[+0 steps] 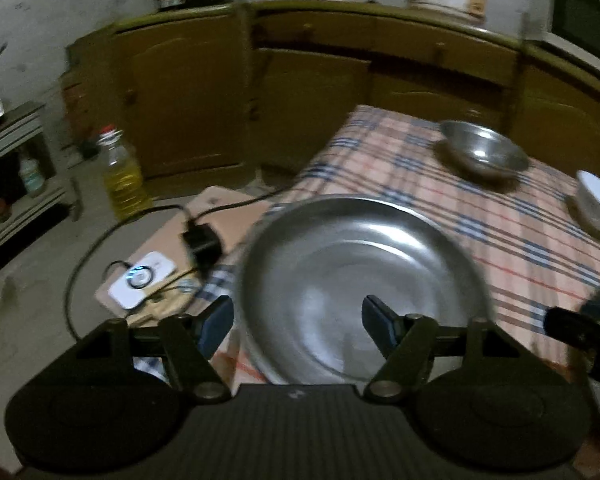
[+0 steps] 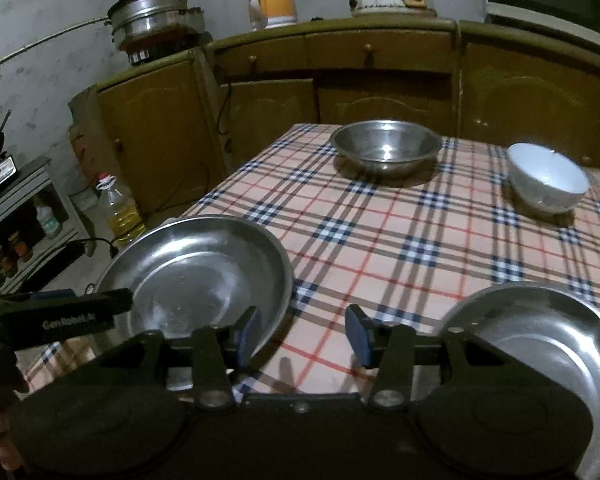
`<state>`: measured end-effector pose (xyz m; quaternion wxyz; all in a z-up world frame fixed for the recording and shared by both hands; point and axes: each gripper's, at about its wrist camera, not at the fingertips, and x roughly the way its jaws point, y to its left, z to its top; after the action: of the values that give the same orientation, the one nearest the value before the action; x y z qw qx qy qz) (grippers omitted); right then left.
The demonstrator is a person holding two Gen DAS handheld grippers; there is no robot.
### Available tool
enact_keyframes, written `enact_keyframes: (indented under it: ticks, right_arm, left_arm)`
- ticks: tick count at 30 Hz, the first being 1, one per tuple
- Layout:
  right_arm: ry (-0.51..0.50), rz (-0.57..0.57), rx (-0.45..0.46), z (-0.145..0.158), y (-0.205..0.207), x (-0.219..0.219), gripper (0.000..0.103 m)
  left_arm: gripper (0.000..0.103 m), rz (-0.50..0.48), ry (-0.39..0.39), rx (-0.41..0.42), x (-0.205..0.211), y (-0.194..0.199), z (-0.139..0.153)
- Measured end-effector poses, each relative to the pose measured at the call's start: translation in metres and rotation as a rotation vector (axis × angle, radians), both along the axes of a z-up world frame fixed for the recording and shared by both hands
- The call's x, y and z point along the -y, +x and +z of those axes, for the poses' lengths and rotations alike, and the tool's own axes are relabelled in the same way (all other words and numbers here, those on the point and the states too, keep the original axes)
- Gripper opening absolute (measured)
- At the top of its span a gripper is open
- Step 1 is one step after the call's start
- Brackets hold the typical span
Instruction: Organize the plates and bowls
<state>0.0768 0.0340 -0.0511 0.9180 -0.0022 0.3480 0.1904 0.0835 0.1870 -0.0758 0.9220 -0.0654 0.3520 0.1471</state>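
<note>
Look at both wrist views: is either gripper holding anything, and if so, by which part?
Nothing is held. The left gripper stands open over the near steel plate; the right gripper is open above bare tablecloth.

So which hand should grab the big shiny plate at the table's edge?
The left. Its open gripper hangs right over that steel plate, one finger already above the dish. The right gripper, also open, sits over bare tablecloth between the two plates.
</note>
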Motion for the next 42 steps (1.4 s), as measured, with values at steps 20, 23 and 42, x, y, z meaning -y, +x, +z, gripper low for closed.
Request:
enact_keyframes:
  ticks: [20, 23, 42]
  right_arm:
    - [0.052, 0.025, -0.142, -0.048, 0.059, -0.043, 0.032]
    - [0.057, 0.013, -0.143, -0.048, 0.06, -0.041, 0.018]
    - [0.065, -0.08, 0.028, 0.026, 0.004, 0.039, 0.018]
  left_arm:
    - [0.029, 0.058, -0.059, -0.043, -0.045, 0.04, -0.022]
    - [0.025, 0.054, -0.072, -0.032, -0.045, 0.038, -0.022]
    - [0.019, -0.064, -0.055, 0.07, 0.028, 0.005, 0.031]
